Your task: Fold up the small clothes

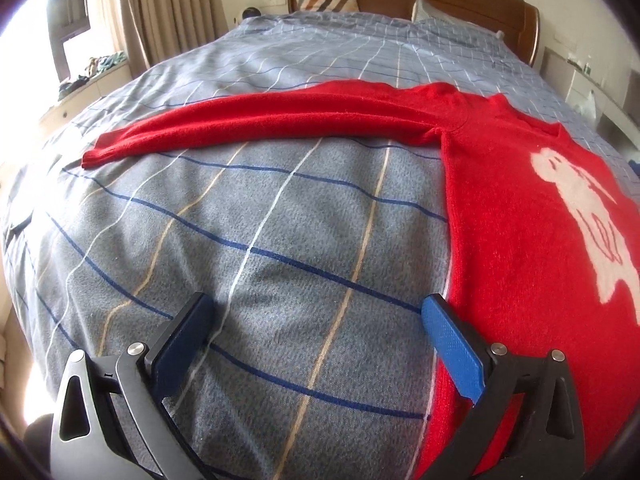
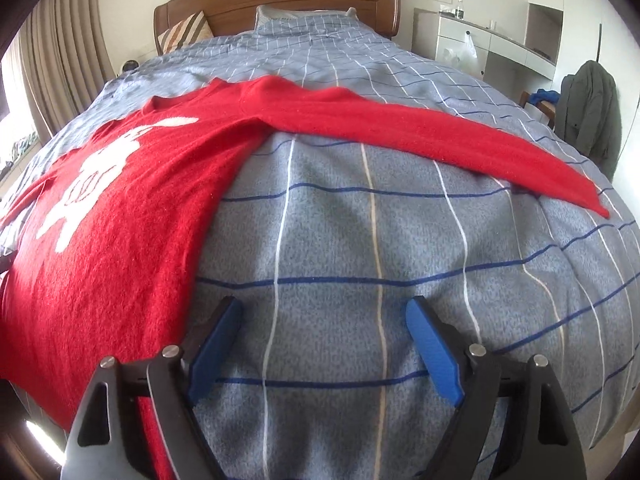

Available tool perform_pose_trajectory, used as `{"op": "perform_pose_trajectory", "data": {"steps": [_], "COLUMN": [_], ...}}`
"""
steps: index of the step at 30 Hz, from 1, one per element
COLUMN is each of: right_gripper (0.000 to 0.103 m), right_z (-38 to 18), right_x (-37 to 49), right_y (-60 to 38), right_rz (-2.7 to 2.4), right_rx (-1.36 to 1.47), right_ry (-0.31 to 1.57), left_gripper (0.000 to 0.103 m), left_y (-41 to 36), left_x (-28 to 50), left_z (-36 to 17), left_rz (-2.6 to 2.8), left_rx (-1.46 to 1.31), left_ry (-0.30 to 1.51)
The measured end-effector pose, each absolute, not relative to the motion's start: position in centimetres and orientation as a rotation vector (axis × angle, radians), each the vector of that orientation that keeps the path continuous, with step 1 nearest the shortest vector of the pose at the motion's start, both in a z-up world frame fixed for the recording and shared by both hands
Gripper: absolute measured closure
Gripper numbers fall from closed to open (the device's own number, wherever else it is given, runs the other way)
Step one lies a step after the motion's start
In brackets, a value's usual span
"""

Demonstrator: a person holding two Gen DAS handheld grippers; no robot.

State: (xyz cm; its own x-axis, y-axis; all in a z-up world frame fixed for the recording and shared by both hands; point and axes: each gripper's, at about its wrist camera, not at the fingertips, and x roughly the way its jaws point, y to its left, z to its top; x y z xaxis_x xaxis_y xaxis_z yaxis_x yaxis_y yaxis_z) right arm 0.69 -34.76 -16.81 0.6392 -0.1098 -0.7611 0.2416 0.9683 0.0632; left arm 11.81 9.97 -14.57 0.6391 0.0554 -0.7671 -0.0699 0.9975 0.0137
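Observation:
A red knit sweater (image 1: 516,216) with a white figure on its front lies flat on the bed. In the left wrist view its left sleeve (image 1: 256,120) stretches out to the left. In the right wrist view the sweater (image 2: 120,216) lies at the left and its other sleeve (image 2: 440,136) stretches out to the right. My left gripper (image 1: 316,312) is open and empty above the bedspread, its right finger at the sweater's side edge. My right gripper (image 2: 324,312) is open and empty, its left finger at the sweater's other side edge.
The bed has a grey-blue checked bedspread (image 1: 260,240) and a wooden headboard (image 2: 280,4) with pillows (image 2: 184,32). Curtains (image 1: 160,8) and a window are at the left. White cabinets (image 2: 496,48) and a chair with a dark jacket (image 2: 588,108) stand at the right.

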Motion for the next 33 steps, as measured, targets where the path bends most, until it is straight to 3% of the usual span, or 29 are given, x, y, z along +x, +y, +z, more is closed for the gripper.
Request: {"op": "perform_pose_trajectory", "data": {"steps": [24, 33], "right_gripper": [0.014, 0.013], "right_z": [-17.1, -17.2], "right_x": [1.4, 1.6], "right_y": [-33.7, -33.8], "right_rz": [-0.250, -0.246], "right_rx": [0.104, 0.101], "right_ry": [0.884, 0.883], "left_gripper": [0.000, 0.000], "left_y": [9.6, 10.5], "left_x": [11.1, 9.3], "left_z": [-14.5, -11.9], "left_rz": [0.038, 0.055], "left_rx": [0.052, -0.008], "left_ry": [0.865, 0.825]}}
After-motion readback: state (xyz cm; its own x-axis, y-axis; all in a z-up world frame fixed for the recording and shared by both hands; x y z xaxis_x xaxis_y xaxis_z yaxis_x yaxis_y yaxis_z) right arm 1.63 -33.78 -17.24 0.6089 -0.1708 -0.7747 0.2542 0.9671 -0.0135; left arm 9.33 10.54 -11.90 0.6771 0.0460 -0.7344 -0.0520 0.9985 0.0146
